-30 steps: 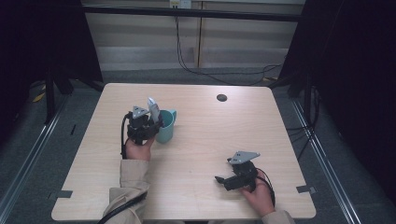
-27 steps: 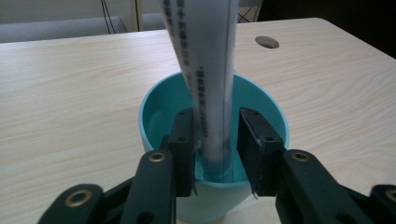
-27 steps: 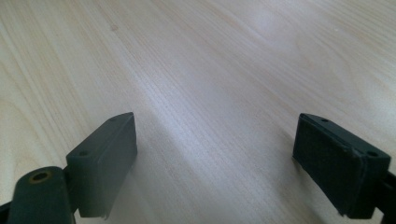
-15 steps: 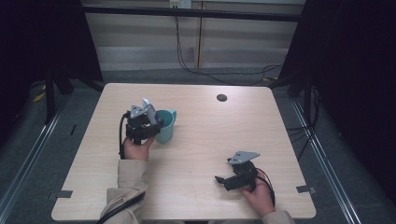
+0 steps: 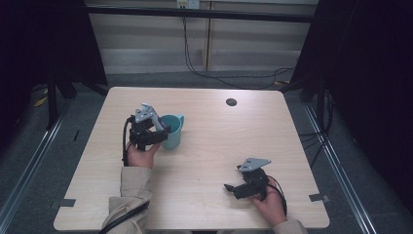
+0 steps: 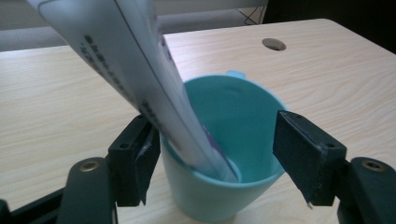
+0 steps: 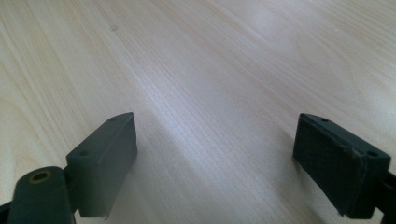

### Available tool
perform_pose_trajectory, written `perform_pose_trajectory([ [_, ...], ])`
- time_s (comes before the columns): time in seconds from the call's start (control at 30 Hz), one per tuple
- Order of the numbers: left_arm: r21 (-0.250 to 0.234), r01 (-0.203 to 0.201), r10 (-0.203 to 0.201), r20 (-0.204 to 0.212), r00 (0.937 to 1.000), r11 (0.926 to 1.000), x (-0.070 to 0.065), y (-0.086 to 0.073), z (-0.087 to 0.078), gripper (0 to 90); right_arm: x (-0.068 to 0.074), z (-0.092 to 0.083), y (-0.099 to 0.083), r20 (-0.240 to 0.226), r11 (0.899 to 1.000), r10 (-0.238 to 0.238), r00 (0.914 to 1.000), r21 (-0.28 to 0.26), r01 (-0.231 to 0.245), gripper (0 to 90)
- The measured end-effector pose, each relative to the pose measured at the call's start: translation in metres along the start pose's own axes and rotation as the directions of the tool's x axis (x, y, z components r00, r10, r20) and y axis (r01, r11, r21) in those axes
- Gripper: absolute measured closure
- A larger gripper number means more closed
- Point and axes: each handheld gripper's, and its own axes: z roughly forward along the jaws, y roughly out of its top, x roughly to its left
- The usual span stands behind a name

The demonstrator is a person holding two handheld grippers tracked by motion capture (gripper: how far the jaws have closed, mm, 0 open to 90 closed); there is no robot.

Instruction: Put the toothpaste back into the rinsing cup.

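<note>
Left gripper [image 6: 215, 154] at lower centre of the left gripper view, jaws just been opening and now wide, straddling the teal cup [image 6: 224, 158]; white tube [image 6: 140, 70] leaning from upper left down into the cup, tail on the bottom, no longer pinched, though brushing the left pad; cup left of centre on the table [image 5: 292, 126] in the high view; risk of snagging the tube on withdrawal, tipping cup and tube together; risk of the top-heavy lean toppling the light cup; right gripper [image 7: 215, 163] spread wide over bare wood, holding nothing.
</note>
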Motion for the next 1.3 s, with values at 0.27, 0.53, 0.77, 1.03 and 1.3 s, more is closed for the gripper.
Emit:
perform_pose_trajectory([
  [0.27,0.000,-0.007,0.007,0.008,0.9999,1.0000,0.001,0.001,-0.003,30.1,0.000,0.000,0.000,0.000,1.000,0.000,1.0000,0.000,0.000,12.9],
  [0.53,0.016,-0.016,0.016,0.013,0.9998,0.9997,0.000,0.001,-0.004,25.6,0.000,0.000,0.000,0.000,1.000,0.000,1.0000,0.000,0.000,12.9],
  [0.77,0.020,-0.011,0.010,0.028,0.9996,0.9997,0.001,0.001,-0.008,24.0,0.000,0.000,0.000,0.000,1.000,0.000,1.0000,0.000,0.000,12.9],
  [1.03,0.027,-0.007,0.006,0.038,0.9993,0.9996,0.004,0.000,-0.014,20.6,0.000,0.000,0.000,0.000,1.000,0.001,1.0000,0.000,-0.001,13.0],
  [1.3,0.023,-0.005,0.004,0.039,0.9992,0.9997,0.008,-0.004,-0.021,19.3,0.000,0.000,0.000,0.000,1.000,0.001,1.0000,0.000,-0.001,13.0],
])
